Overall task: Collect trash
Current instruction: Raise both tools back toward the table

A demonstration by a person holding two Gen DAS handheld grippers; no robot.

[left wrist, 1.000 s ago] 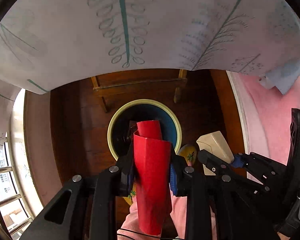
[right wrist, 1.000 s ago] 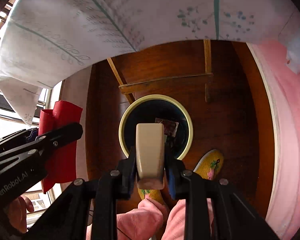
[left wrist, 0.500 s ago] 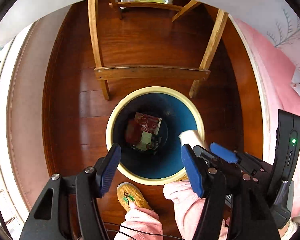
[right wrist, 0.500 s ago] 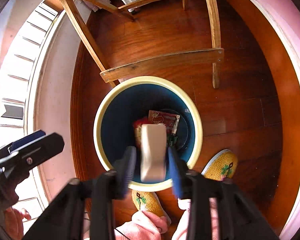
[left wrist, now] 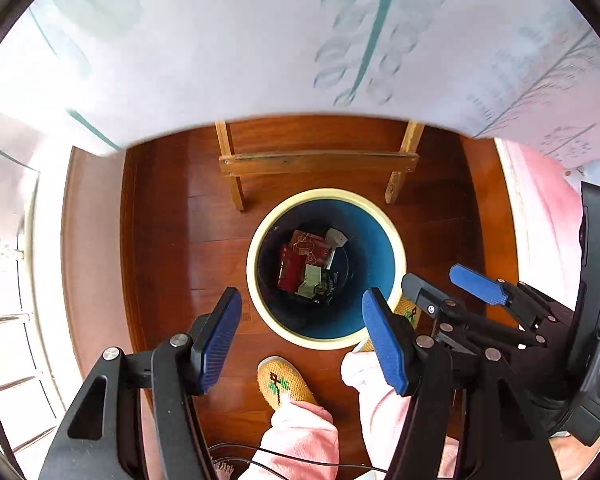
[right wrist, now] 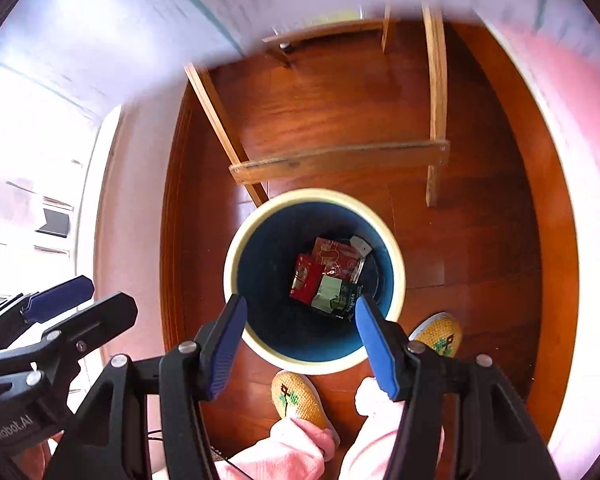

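Both grippers poised over the waste bin (left wrist: 396,256), pointing down into its mouth. Left gripper (left wrist: 302,340) spread apart with nothing between the blue pads (left wrist: 220,340); right gripper (right wrist: 300,344) likewise spread and empty — its jaws just opened, the left's too, within this moment. Trash now at the bottom of the dark-blue bin: a red wrapper (left wrist: 291,274), a red printed packet (left wrist: 312,250), a green-and-white packet (left wrist: 318,286) and a pale scrap (left wrist: 337,237) against the far wall. Cream rim (right wrist: 230,268) standing on the wooden floor (right wrist: 340,112), just in front of a wooden table frame (left wrist: 318,162), with a patterned tablecloth (left wrist: 260,40) hanging above and yellow knitted slippers (left wrist: 286,384) close to the near rim.

Step in hand, by the look of it: finishing the drop and pulling clear. Best done by lifting straight up before swinging sideways, so neither finger clips the rim or tips the bin. Worth keeping the two tools apart — very near each other in both views. Worth watching the cloth edge overhead on the way back to the table. Whether more litter remains up there, not visible from here.
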